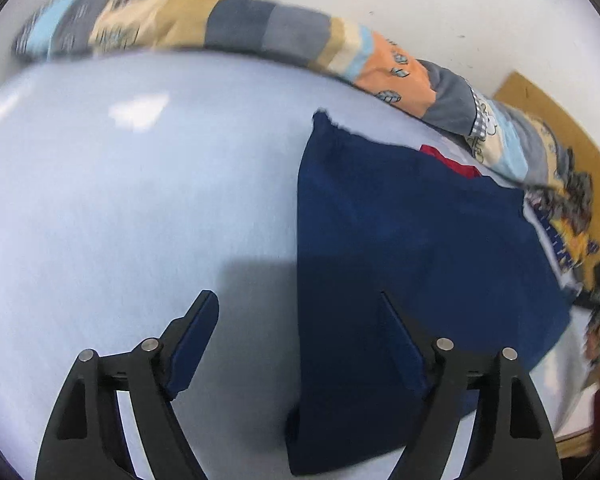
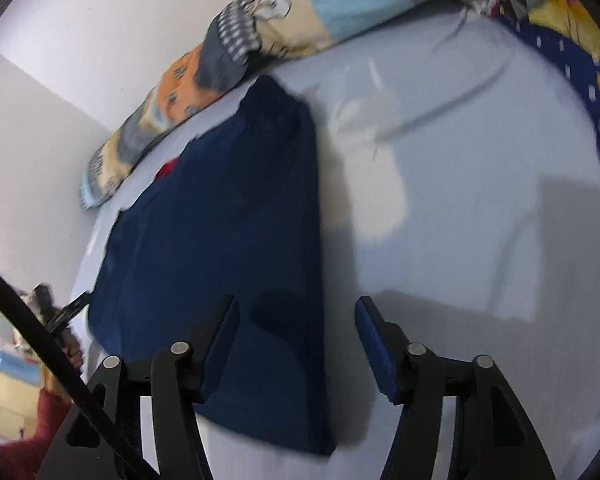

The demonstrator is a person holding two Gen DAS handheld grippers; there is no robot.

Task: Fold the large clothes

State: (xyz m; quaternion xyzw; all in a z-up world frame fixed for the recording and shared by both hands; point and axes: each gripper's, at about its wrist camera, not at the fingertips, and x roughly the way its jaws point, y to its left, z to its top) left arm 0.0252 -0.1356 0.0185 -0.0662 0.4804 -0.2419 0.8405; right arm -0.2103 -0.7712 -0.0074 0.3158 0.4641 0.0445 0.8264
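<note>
A folded navy blue garment (image 1: 412, 248) lies flat on the pale blue bed sheet (image 1: 120, 200), with a bit of red cloth (image 1: 452, 162) showing at its far edge. My left gripper (image 1: 296, 300) is open and empty, hovering over the garment's left edge. In the right wrist view the same garment (image 2: 228, 216) lies left of centre and the red bit (image 2: 167, 169) peeks out at its left side. My right gripper (image 2: 296, 304) is open and empty above the garment's near right edge.
A patchwork quilt (image 1: 260, 24) is rolled along the far side of the bed against the white wall; it also shows in the right wrist view (image 2: 236, 40). A star-patterned blanket (image 2: 580, 60) lies at the right. A wooden board (image 1: 560, 128) stands beyond the bed.
</note>
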